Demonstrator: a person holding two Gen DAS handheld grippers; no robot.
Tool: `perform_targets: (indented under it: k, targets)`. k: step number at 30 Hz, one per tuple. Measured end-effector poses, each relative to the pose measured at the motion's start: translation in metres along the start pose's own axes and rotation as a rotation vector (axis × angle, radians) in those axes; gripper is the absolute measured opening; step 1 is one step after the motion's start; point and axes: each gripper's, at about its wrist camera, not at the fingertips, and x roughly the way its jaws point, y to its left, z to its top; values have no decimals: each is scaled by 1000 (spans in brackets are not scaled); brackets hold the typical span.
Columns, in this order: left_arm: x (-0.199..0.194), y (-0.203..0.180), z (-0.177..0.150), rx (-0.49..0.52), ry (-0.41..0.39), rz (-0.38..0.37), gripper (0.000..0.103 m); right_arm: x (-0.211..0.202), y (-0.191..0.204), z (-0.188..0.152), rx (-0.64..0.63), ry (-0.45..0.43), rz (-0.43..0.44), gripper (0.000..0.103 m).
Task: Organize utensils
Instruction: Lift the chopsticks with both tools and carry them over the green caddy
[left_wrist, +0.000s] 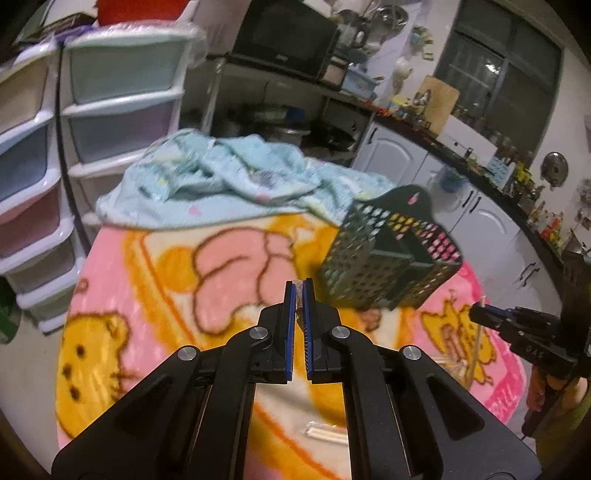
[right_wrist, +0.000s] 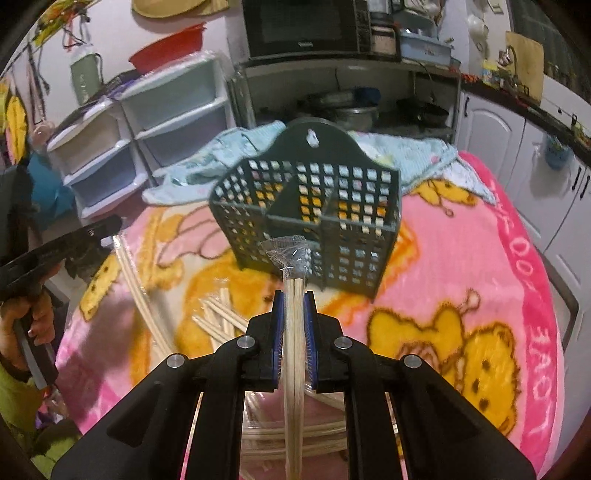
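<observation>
right claw (right_wrist: 293, 295) clamped on wrapped chopsticks (right_wrist: 294, 314) | left claw (left_wrist: 299, 288) closed, apparently empty | dark utensil basket (right_wrist: 314, 206) mid-worktop on pink blanket (right_wrist: 461, 240) | risk: flared wrapper (right_wrist: 286, 251) catching basket rim or divider, tipping it

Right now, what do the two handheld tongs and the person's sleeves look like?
Both tongs are matte black, with angular linkage arms joined by round silver pivot bolts and blue ribbed pads lining the fingers: left tongs, right tongs. Seen from the left wrist view, the right tongs' body carries small pale lettering, too blurred to read. The sleeve at the hand is yellow-green.
</observation>
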Motion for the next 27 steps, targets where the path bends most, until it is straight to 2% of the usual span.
perform_targets:
  k: [16, 27]
  targets:
    - [-33, -59, 49, 93, -123, -88, 2, -57, 14, 31, -61, -181, 20, 10]
    - [-41, -92, 85, 92, -177, -186, 1, -90, 0, 62, -51, -296, -1, 10]
